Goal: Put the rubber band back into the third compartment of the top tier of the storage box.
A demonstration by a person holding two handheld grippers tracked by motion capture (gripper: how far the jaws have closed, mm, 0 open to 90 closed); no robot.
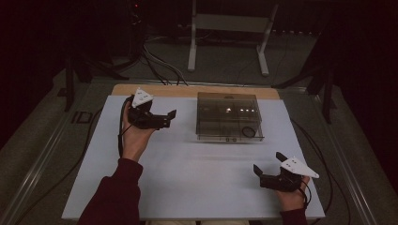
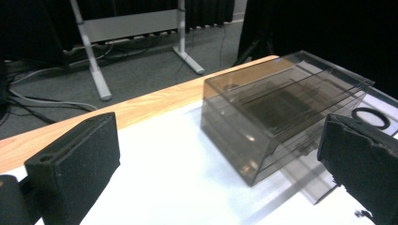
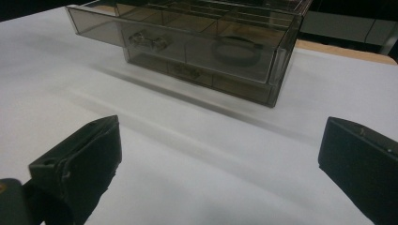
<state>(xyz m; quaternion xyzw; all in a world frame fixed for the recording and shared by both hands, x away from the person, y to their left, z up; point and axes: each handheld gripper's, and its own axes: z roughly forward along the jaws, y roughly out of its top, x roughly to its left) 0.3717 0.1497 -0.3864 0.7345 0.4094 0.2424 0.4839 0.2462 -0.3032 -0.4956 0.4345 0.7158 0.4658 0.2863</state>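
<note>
A smoky clear drawer box stands at the back middle of the white table top. Its top drawer is pulled out a little toward me, and a black ring lies in the drawer's right compartment. My left gripper is held just left of the box, pointing at its side, jaws open and holding nothing. In the left gripper view the box and the ring lie ahead. My right gripper rests open at the front right, facing the drawer front and its small handle.
A strip of bare wood runs along the table's far edge. Behind it on the floor stand the white legs of a metal frame and several cables. Dark stands flank the table.
</note>
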